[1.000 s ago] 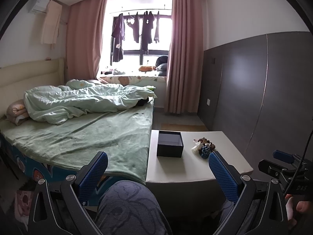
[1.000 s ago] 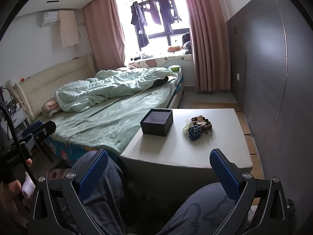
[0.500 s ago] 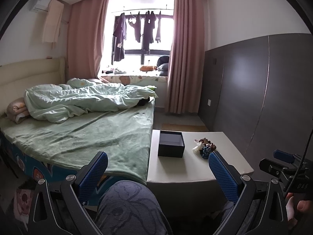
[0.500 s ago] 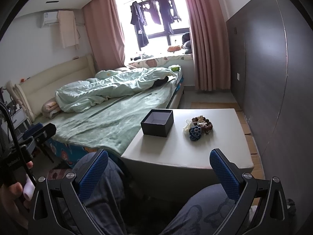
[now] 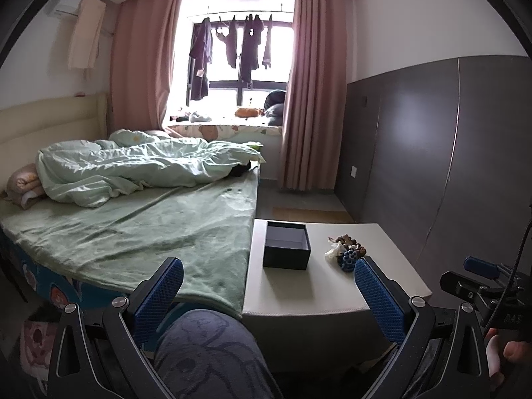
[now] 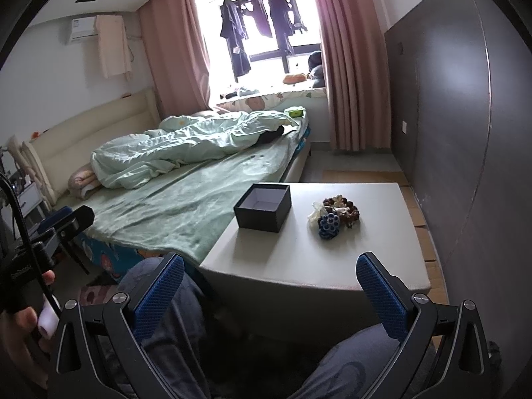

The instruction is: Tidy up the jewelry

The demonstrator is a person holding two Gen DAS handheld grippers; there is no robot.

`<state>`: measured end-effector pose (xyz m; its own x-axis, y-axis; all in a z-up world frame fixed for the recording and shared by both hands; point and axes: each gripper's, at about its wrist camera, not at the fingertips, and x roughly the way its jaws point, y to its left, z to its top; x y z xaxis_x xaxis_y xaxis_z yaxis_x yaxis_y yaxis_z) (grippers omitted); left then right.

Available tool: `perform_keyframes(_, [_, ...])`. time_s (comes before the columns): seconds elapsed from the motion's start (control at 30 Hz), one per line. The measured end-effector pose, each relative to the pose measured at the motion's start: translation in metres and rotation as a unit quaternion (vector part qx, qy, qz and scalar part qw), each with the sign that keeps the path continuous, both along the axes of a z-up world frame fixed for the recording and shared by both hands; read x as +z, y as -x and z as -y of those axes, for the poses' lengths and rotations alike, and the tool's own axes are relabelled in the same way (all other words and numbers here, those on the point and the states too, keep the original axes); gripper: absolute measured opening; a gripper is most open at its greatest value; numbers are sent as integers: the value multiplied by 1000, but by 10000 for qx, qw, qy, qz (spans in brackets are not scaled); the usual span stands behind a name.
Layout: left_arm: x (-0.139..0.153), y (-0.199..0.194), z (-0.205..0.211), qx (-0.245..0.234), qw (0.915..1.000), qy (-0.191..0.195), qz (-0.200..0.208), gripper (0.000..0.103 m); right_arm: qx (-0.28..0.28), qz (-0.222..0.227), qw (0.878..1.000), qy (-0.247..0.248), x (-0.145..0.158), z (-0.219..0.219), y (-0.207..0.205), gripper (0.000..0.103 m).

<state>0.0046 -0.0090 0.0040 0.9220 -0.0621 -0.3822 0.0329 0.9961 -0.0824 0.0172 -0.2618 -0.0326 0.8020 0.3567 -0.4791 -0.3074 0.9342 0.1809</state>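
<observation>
In the left wrist view, the left gripper filled the bottom of the frame, its blue pads spread wide with nothing between them but a knee below. The box sat open at lower centre on the white table, and the jewelry lay in a small heap just right of it, apart from the box. At the lower right edge the other tool showed beside a hand. The bed ran along the table's left side. From so far back, any reach would have been long, and the risk seemed to be a wrong aim across the table edge.

In the right wrist view, the right gripper also stood released and empty at the bottom, above the knees. The box was at centre, the jewelry right of it, nearer this tool. The pieces lay tangled together: beads, a blue cluster, something pale. A pinch there could well have lifted several at once, or dragged the heap toward the table's right edge and onto the floor. The box looked light; a nudge from a finger could have pushed it toward the bed side. Whether the box held anything could not be told beyond its pale floor.
</observation>
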Motion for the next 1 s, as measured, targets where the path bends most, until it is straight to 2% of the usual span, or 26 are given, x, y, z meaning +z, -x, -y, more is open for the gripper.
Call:
perform_keyframes(0.43, [-17, -59, 26, -471, 9985, 16, -284, 103, -266, -386, 9985, -292, -21, 47, -54, 102])
perform_keyframes(0.63, [-32, -91, 39, -821, 9954, 111, -491, 103, -227, -737, 9958, -492, -45, 60, -93, 83])
perform_keyframes(0.8, [-49, -119, 53, -1072, 9912, 214, -750, 100, -303, -1038, 9922, -625, -68, 72, -124, 73])
perform_keyframes(1.0, [-66, -155, 70, -1314, 9857, 244, -1030, 98, -358, -1162, 9895, -777, -87, 92, -153, 72])
